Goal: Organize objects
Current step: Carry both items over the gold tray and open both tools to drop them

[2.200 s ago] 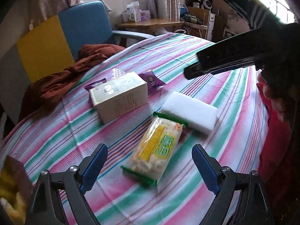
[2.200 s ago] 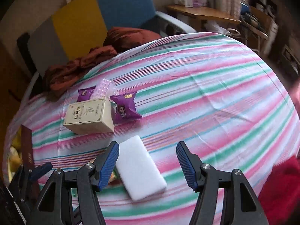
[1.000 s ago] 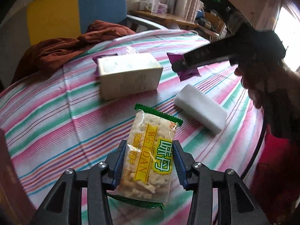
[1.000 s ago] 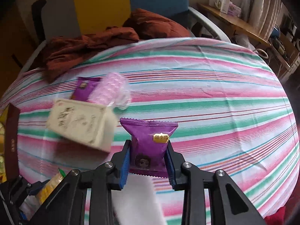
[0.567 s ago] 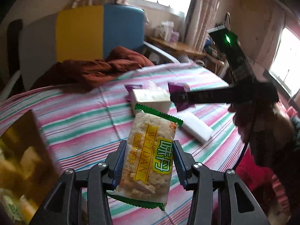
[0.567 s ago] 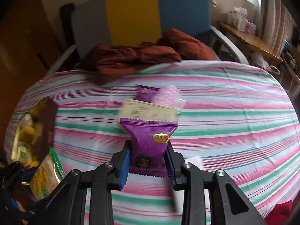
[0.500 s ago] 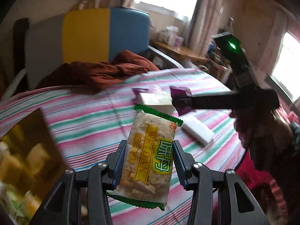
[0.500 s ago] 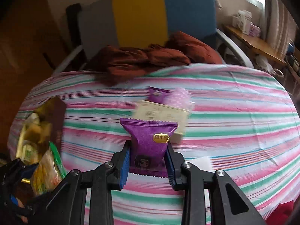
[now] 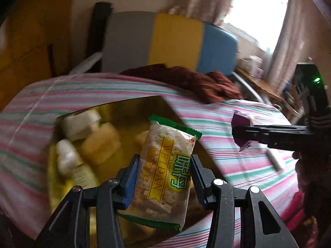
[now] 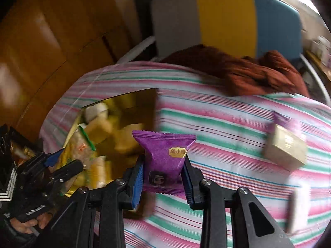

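My left gripper [image 9: 163, 177] is shut on a clear cracker packet [image 9: 165, 165] with green ends and yellow "WEIDAN" print, held above a gold-lined open box [image 9: 132, 107] of several snack items. My right gripper [image 10: 162, 175] is shut on a purple snack packet [image 10: 163, 157], held above the striped tablecloth [image 10: 217, 119] just right of the box [image 10: 132, 101]. The right gripper and its purple packet [image 9: 240, 124] show at the right of the left wrist view; the left gripper with its crackers [image 10: 80, 144] shows at lower left of the right wrist view.
A cream carton [image 10: 285, 150] with another purple packet [image 10: 281, 119] behind it lies at the right of the table. A white block [image 10: 298, 204] lies near the right edge. A rust-brown cloth [image 10: 248, 70] drapes over the far edge, before a grey, yellow and blue chair [image 10: 225, 18].
Both grippers have swung left with their packets. The gold box now lies under the left gripper, and the carton and white block have slid off to the right.
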Tool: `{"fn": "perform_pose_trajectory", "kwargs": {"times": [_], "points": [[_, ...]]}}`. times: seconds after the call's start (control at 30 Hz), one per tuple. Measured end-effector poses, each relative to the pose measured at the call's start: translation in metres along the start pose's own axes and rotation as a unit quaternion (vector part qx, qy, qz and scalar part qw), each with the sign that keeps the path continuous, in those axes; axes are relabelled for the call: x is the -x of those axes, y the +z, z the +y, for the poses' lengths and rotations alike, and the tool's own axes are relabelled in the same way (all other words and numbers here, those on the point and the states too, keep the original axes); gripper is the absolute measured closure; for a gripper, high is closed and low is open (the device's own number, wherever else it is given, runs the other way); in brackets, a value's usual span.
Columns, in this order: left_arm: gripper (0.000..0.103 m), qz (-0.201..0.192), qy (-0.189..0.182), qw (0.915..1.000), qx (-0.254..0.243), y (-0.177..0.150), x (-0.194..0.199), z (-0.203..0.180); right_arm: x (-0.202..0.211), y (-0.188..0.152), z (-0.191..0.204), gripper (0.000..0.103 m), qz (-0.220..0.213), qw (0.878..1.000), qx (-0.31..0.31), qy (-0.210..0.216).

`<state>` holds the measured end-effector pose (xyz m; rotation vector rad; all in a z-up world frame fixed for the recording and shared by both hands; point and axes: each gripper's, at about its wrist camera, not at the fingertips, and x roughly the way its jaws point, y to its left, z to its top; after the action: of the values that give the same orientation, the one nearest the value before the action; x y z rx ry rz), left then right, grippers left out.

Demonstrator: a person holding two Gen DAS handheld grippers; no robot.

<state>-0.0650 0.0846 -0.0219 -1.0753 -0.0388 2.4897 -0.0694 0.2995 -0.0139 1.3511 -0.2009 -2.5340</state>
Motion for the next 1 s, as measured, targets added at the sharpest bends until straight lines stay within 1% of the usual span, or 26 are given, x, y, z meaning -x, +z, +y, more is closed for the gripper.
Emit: {"fn": "perform_pose_trajectory", "kwargs": {"times": [0.13, 0.2, 0.3, 0.33, 0.4, 0.43, 0.53, 0.63, 0.8, 1.0], "points": [[0.055, 0.001, 0.029, 0.9993, 0.022, -0.015, 0.006, 0.033, -0.026, 0.016, 0.043, 0.070, 0.012, 0.999, 0.029, 0.023], [0.055, 0.003, 0.032, 0.9991, 0.028, -0.020, 0.006, 0.042, -0.042, 0.029, 0.063, 0.070, 0.017, 0.999, 0.044, 0.023], [0.054, 0.001, 0.041, 0.9988, 0.027, -0.027, 0.010, 0.045, -0.056, 0.044, 0.079, 0.066, 0.012, 0.999, 0.048, 0.016], [0.054, -0.002, 0.043, 0.9987, 0.026, -0.027, 0.010, 0.044, -0.059, 0.050, 0.081, 0.063, 0.009, 0.999, 0.044, 0.012], [0.047, -0.012, 0.047, 0.9985, 0.025, -0.027, 0.014, 0.044, -0.063, 0.059, 0.085, 0.060, 0.003, 0.999, 0.034, 0.005], [0.046, -0.016, 0.050, 0.9983, 0.023, -0.027, 0.017, 0.044, -0.064, 0.060, 0.087, 0.060, 0.001, 0.999, 0.033, 0.003], [0.046, -0.025, 0.054, 0.9980, 0.023, -0.026, 0.020, 0.045, -0.065, 0.057, 0.089, 0.060, 0.002, 0.999, 0.038, 0.005], [0.046, -0.033, 0.062, 0.9972, 0.025, -0.026, 0.024, 0.044, -0.064, 0.046, 0.092, 0.060, 0.007, 0.999, 0.039, -0.003], [0.041, -0.040, 0.073, 0.9963, 0.024, -0.024, 0.031, 0.041, -0.051, 0.025, 0.087, 0.059, 0.001, 0.999, 0.030, -0.011], [0.041, -0.044, 0.077, 0.9960, 0.017, -0.025, 0.036, 0.035, -0.039, 0.004, 0.085, 0.058, -0.007, 0.999, 0.025, -0.020]]}}
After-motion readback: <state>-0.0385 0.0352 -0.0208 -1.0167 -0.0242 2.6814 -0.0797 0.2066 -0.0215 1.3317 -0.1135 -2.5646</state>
